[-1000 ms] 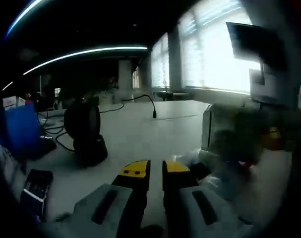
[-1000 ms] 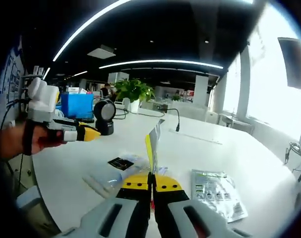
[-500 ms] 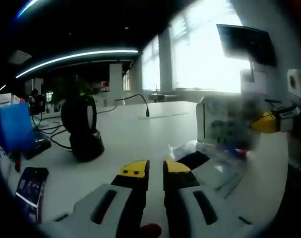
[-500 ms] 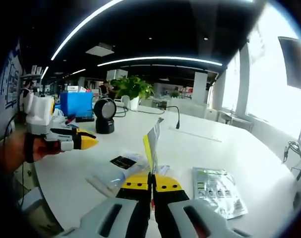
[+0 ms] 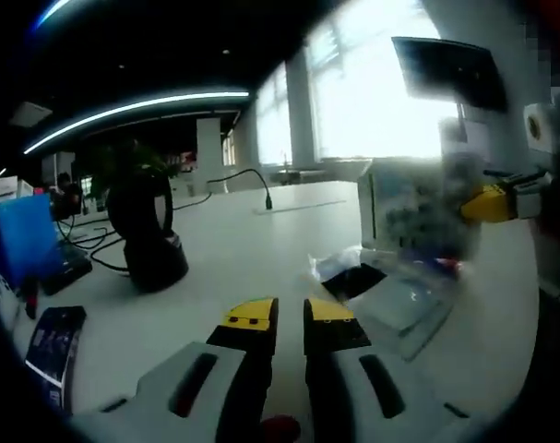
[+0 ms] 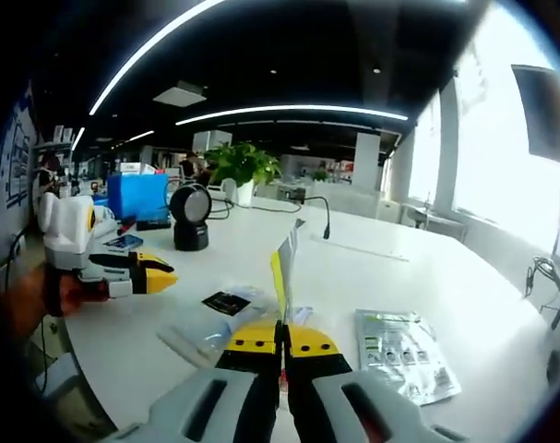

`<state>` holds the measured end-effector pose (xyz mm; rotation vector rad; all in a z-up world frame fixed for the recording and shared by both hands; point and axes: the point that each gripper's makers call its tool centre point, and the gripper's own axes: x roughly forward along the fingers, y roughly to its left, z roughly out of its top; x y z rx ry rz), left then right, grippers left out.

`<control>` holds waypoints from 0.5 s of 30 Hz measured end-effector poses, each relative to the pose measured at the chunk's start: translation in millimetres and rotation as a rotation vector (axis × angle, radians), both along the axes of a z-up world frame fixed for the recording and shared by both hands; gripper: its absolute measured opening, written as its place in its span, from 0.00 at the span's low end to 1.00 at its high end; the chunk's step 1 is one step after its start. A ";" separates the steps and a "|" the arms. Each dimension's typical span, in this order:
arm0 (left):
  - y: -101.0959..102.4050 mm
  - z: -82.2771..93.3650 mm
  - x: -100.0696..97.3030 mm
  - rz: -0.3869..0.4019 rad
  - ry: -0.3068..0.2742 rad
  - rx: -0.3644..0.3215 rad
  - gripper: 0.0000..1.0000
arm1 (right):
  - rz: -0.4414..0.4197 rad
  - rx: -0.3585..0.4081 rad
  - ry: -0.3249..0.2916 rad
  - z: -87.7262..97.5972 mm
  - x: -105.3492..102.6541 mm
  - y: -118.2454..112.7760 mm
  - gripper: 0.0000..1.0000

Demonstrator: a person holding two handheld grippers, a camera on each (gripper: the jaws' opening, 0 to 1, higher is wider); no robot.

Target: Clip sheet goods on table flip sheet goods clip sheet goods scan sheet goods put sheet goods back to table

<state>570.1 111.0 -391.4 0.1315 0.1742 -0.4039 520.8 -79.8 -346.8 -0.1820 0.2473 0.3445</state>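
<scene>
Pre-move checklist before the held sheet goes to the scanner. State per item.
1. Right gripper clamped on the sheet pack: ok, jaws shut on its lower edge and the pack stands upright between them.
2. Left gripper free: ok, jaws slightly apart with nothing between them.
3. Scanner reachable: ok, it stands upright on the table beyond the packs, with nothing in the way.
4. Barcode side facing the scanner: cannot tell, the pack shows edge-on in the right gripper view and blurred in the left.
5. Other packs out of the path: ok, the flat pouch lies to one side, clear packs to the other.
</scene>
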 end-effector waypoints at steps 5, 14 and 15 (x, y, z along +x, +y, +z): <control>3.2 -8.7 4.6 0.011 0.024 0.007 0.03 | -0.004 0.012 -0.003 0.7 1.5 -2.9 0.00; 5.7 -6.1 4.8 0.015 0.014 -0.020 0.04 | -0.008 0.025 -0.013 1.7 3.5 -4.5 0.00; 5.6 -5.9 3.5 0.015 0.012 -0.021 0.04 | -0.008 0.027 -0.015 1.8 3.7 -4.8 0.00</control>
